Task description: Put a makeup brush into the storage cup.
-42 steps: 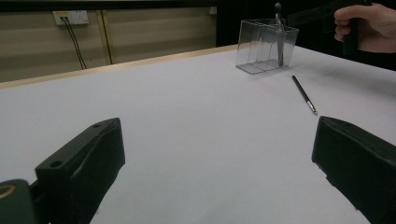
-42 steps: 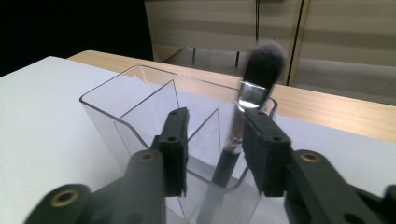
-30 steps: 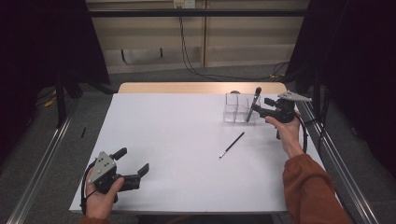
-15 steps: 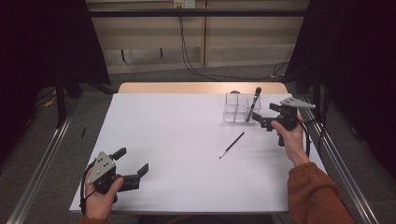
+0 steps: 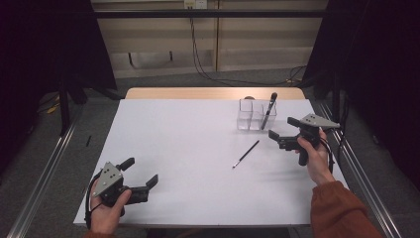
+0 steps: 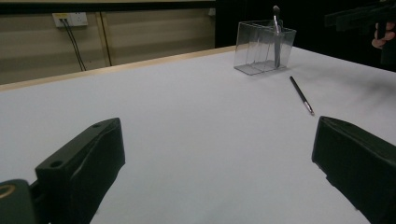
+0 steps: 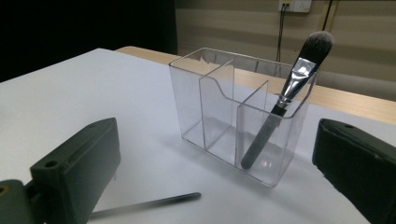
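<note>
A clear plastic organizer (image 5: 250, 115) with three compartments stands at the back right of the white table. A makeup brush (image 5: 269, 110) leans in its right-hand compartment, bristles up. A thin dark pencil-like stick (image 5: 246, 154) lies flat on the table in front of it. My right gripper (image 5: 281, 127) hovers just right of the organizer; its jaws have just been opening and stand open with nothing between them. In the right gripper view the organizer (image 7: 219, 112) and brush (image 7: 289, 88) sit ahead of the jaws. My left gripper (image 5: 142, 171) rests open at the near left.
The table's right edge runs beside a metal rail (image 5: 356, 173). A wooden strip (image 5: 213, 92) borders the far edge. The white surface (image 5: 188, 144) stretches between the two grippers. In the left gripper view the stick (image 6: 301, 95) lies well ahead and to the right.
My right gripper has drawn back from the brush toward the near right, and its jaws have spread wider. The brush stays leaning in the organizer. The left gripper has not moved.
</note>
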Tool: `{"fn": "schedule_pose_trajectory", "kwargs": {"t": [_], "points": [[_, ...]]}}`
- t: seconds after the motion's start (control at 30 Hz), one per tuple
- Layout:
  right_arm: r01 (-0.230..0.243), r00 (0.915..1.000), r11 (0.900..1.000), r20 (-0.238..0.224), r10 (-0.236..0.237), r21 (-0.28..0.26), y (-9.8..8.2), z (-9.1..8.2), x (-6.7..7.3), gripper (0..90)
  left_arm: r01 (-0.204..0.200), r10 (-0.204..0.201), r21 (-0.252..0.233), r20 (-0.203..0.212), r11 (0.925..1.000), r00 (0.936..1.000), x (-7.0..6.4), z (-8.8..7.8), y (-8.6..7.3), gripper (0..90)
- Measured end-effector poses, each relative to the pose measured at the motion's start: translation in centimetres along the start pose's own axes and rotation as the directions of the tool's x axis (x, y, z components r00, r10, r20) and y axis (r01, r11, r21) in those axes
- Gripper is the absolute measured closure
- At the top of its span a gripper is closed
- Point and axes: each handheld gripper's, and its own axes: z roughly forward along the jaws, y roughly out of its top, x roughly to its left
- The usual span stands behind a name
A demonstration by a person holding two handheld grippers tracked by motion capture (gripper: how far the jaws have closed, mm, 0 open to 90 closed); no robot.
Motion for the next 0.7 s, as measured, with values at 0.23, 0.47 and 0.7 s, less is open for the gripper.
{"fn": "schedule_pose_trajectory", "kwargs": {"t": [0.23,0.47,0.7], "points": [[0.028,0.9996,1.0,-0.002,-0.028,0.009,-0.9,-1.3,1.3,0.9,0.005,-0.005,-0.002,-0.01,1.0,0.9999,0.1,-0.2,0.0,2.6],[0.034,0.9992,0.999,-0.021,-0.034,-0.004,-1.6,-3.1,2.7,1.0,0.004,-0.004,-0.002,-0.011,1.0,0.9999,-0.1,-0.2,0.0,2.5],[0.027,0.9994,1.0,-0.021,-0.027,-0.008,-2.5,-4.6,3.7,1.0,0.003,-0.003,-0.005,-0.007,1.0,1.0,0.0,-0.3,0.0,2.5]]}}
